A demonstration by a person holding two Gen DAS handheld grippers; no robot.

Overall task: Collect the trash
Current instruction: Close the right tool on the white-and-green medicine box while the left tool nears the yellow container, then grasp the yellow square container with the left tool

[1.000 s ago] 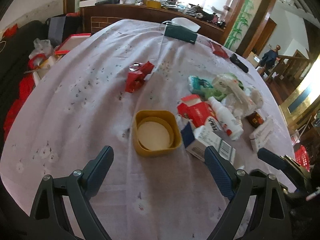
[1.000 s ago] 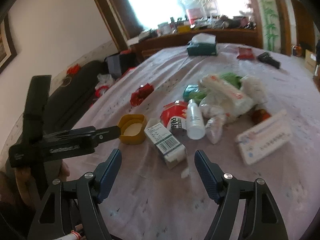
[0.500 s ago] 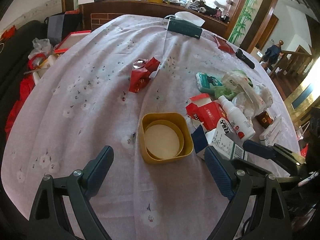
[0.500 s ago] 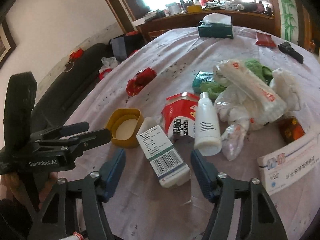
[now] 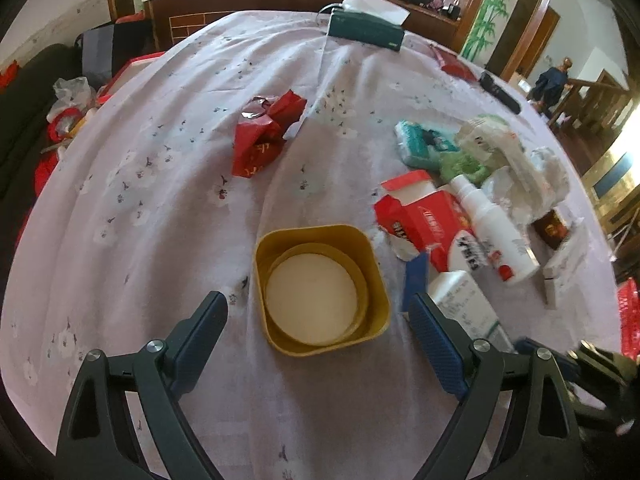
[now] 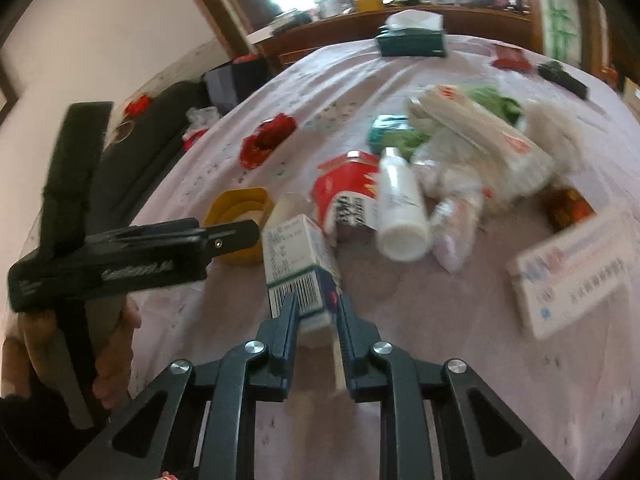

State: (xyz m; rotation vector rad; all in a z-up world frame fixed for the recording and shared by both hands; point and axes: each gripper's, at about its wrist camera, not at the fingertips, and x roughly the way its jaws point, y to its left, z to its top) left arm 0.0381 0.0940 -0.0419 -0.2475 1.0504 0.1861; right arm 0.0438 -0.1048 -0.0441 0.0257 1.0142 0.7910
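Trash collection had barely begun: the right gripper (image 6: 316,312) pinched only the white barcoded carton (image 6: 298,264), the left gripper (image 5: 316,336) gaped over the yellow square lid (image 5: 320,288), and wrappers still littered the floral tablecloth (image 5: 160,200).

Left gripper (image 5: 318,320): jaws spread wide, both blue pads pointing forward and down at the table, nothing between the pads touching them.
Left gripper seen from the right wrist view (image 6: 236,236): black body reaching in from the left, held level over the near left part of the table.
Left hand (image 6: 80,344): wrapped around the handle at the near left, fingers curled on the grip.
Right gripper (image 6: 316,312): jaws drawn close together, pads pressing both sides of the near end of a small carton (image 6: 300,268).
Right gripper tilt: aimed forward and downward.
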